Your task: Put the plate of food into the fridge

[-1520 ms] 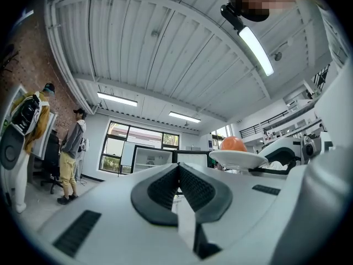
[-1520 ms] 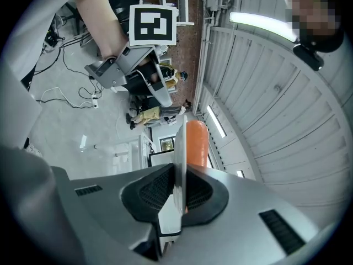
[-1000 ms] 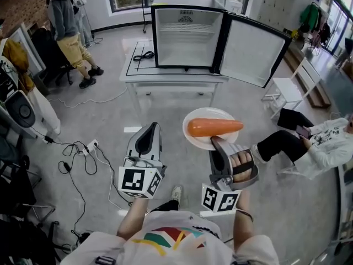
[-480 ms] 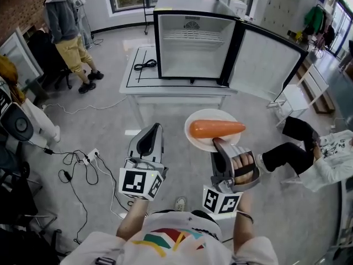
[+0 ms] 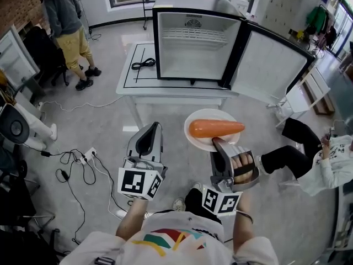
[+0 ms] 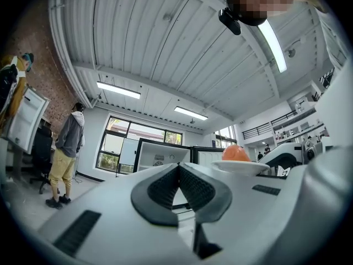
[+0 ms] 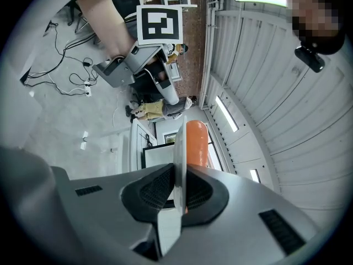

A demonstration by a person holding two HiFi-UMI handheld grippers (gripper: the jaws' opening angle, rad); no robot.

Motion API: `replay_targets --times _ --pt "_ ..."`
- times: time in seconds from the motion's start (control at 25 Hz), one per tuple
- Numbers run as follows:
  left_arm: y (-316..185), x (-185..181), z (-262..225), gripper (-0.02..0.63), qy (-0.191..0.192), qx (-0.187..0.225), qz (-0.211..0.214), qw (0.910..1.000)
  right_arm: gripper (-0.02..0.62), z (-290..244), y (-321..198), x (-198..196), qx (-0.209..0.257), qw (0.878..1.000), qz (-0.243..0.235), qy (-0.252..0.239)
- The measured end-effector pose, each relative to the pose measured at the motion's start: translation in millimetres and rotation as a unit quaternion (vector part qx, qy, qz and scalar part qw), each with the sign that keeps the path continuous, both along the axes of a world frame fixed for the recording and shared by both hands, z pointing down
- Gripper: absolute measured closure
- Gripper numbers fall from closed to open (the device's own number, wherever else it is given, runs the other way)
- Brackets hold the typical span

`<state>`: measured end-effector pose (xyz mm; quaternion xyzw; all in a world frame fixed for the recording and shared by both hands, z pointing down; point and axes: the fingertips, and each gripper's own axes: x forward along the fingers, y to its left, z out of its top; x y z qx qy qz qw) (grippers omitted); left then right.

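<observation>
A white plate (image 5: 205, 132) carries an orange carrot (image 5: 215, 128). My right gripper (image 5: 217, 143) is shut on the plate's near rim and holds it level in the air in front of the table. In the right gripper view the plate's edge (image 7: 179, 142) stands between the pads, with the carrot (image 7: 197, 141) beyond. My left gripper (image 5: 152, 127) is shut with nothing in it, beside the plate on its left. The fridge (image 5: 193, 43) stands on the white table (image 5: 176, 90), interior empty, and its door (image 5: 270, 65) is swung wide to the right.
A black cable (image 5: 143, 64) lies on the table left of the fridge. One person stands at the far left (image 5: 66, 21); another sits at the right (image 5: 322, 167). Cables and a power strip (image 5: 83, 156) trail over the floor at the left. A white bench (image 5: 300, 95) stands beyond the door.
Both grippers and the plate have come closer to the table and the fridge, which now sit nearer in the head view. The grip on the plate is unchanged.
</observation>
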<state>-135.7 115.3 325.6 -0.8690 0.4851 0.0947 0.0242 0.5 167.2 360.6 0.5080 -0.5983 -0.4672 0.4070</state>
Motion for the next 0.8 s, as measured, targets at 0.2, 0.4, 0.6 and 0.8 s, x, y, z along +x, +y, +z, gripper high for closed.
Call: replay_targets --times 0.2,0.4,0.6,0.8 --pt "-26.2 8.5 1.3 0.598 -0.013 0.003 -0.018 0.9998 0.566 4.2 -33.8 8.4 0.001 1.000 -0.014 -0.002" --pt "-57.8 19.4 3.3 0.598 -0.020 0.002 -0.035 0.9992 0.566 6.4 -79.3 17.3 0.001 0.999 -0.033 -0.009" --pt "-100.9 29.3 -1.7 0.598 -0.018 0.010 -0.051 0.9985 0.566 3.0 -124.5 28.2 0.007 0.999 -0.052 -0.006" --pt "-143.8 41.5 -8.9 0.598 -0.011 0.018 -0.062 0.9978 0.566 0.3 -169.1 45.6 0.008 0.998 -0.061 -0.004"
